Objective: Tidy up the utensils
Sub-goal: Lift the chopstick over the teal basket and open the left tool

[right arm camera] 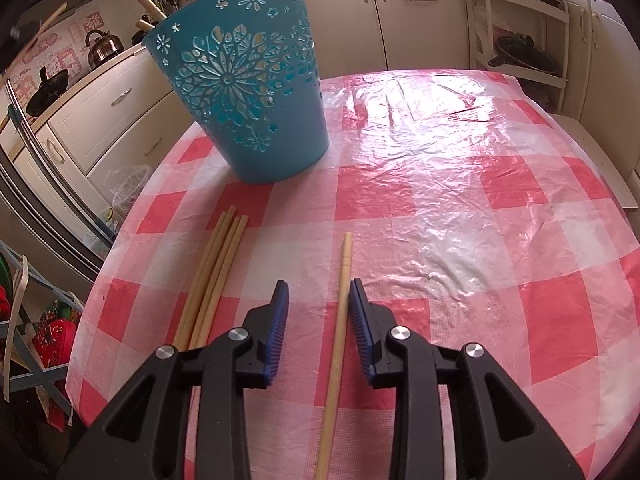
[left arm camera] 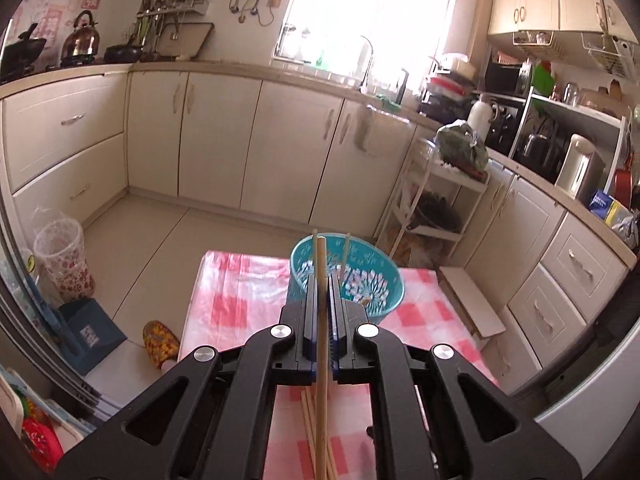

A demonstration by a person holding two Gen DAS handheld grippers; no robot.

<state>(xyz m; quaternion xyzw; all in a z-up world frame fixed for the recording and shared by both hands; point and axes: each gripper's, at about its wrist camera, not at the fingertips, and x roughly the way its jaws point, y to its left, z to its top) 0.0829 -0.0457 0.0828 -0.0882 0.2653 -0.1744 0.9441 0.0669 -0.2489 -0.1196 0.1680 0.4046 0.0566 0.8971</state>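
Where cream kitchen cabinets (left arm camera: 224, 140) ringed the room, a pink checked tablecloth (right arm camera: 460, 200) covered the table. At its far left stood a blue cutout basket (right arm camera: 248, 92). Clamped in the left gripper (left arm camera: 321, 292), one chopstick (left arm camera: 321, 360) rose upright. Spread open, the right gripper (right arm camera: 318, 300) straddled a single chopstick (right arm camera: 340, 320) lying flat, with a loose bundle of chopsticks (right arm camera: 212, 276) to its left.

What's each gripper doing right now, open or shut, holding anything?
Left gripper: shut on a chopstick.
Right gripper: open, straddling a lone chopstick on the table, not gripping it.
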